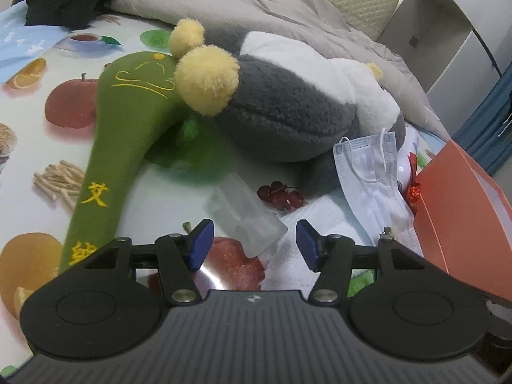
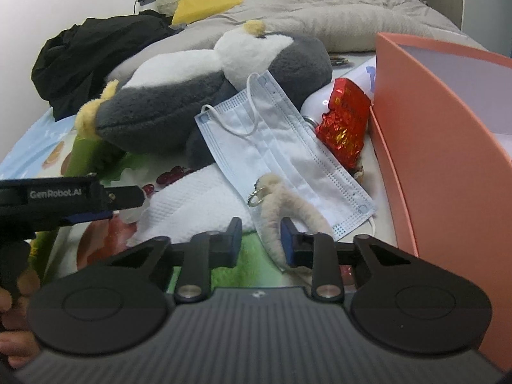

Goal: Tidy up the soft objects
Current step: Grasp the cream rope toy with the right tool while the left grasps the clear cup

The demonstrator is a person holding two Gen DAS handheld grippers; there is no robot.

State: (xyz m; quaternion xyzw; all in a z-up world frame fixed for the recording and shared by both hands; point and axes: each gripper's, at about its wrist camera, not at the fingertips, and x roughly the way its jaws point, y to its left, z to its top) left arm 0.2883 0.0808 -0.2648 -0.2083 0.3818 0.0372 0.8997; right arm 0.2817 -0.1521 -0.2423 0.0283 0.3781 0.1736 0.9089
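Nearest the right wrist camera, the right gripper (image 2: 260, 240) is seen with its jaws partly apart, a fluffy beige keychain charm (image 2: 281, 211) lying between them; the right blue pad is touching or nearly touching the fur, but whether the charm is actually gripped cannot be told. The charm's metal ring rests on the edge of a blue face mask (image 2: 281, 147), which is spread over a folded white towel (image 2: 192, 208).

In the left wrist view, the left gripper (image 1: 254, 243) is held wide open with nothing between its blue pads. Just beyond its fingertips a clear plastic packet (image 1: 246, 214) is lying on the fruit-printed sheet (image 1: 38, 147), beside the white towel.

To the left of the packet a long green plush hammer (image 1: 128, 128) with yellow embroidery is laid diagonally across the sheet. Its head is pressed under the yellow foot of a grey and white penguin plush (image 1: 288, 108), which is lying on its side in the middle distance. The mask is leaned against the penguin's lower body. A red foil wrapper (image 2: 344, 121) is wedged between the mask and an orange box (image 2: 441, 147) at the right.

Farther back, a grey quilt (image 2: 336, 19) and a black garment (image 2: 96, 54) are piled near the headboard
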